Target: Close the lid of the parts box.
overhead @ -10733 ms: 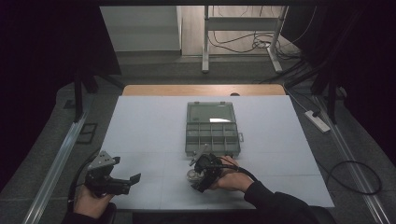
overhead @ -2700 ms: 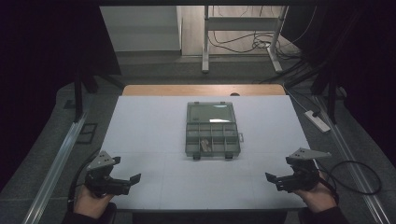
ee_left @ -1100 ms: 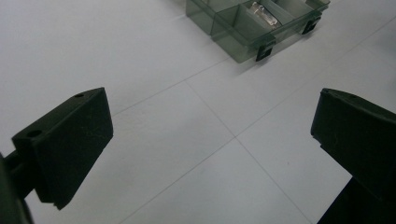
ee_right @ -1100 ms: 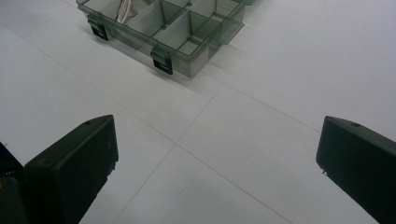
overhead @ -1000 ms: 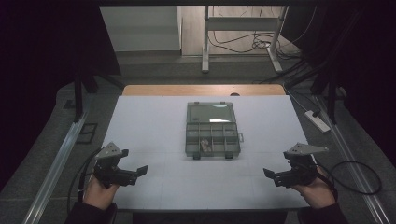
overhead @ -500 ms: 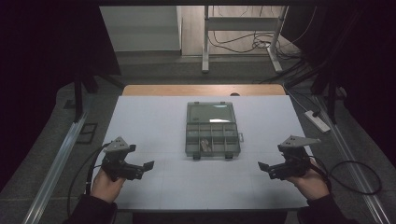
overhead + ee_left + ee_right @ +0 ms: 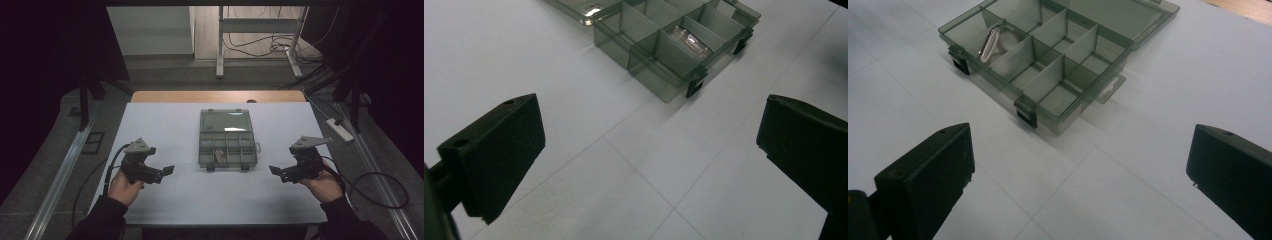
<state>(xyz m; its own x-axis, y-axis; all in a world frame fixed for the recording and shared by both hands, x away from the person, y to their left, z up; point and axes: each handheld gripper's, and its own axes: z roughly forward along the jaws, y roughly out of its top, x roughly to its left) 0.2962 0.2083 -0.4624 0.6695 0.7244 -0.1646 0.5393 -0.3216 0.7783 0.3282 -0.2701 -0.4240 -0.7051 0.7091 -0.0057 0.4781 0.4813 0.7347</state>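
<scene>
A smoky clear compartment box [image 7: 226, 144] lies open in the middle of the white table, its lid [image 7: 225, 121] flat behind it. One front compartment holds a shiny metal piece [image 7: 218, 156] [image 7: 993, 41] [image 7: 690, 38]. My left gripper [image 7: 162, 172] hovers left of the box, jaws wide apart and empty; the box [image 7: 674, 40] lies ahead of it. My right gripper [image 7: 278, 172] hovers right of the box, also open and empty, facing the box [image 7: 1048, 55] and its black latches [image 7: 1026, 116].
The white table cover [image 7: 220, 200] ends at a wooden strip [image 7: 215, 96] at the far edge. A power strip [image 7: 339, 130] and cables lie on the floor to the right. Metal table legs [image 7: 220, 45] stand beyond.
Both grippers have moved forward and inward from the near corners toward the box. Earlier the right gripper was at the box's front; it then drew back to the right.
</scene>
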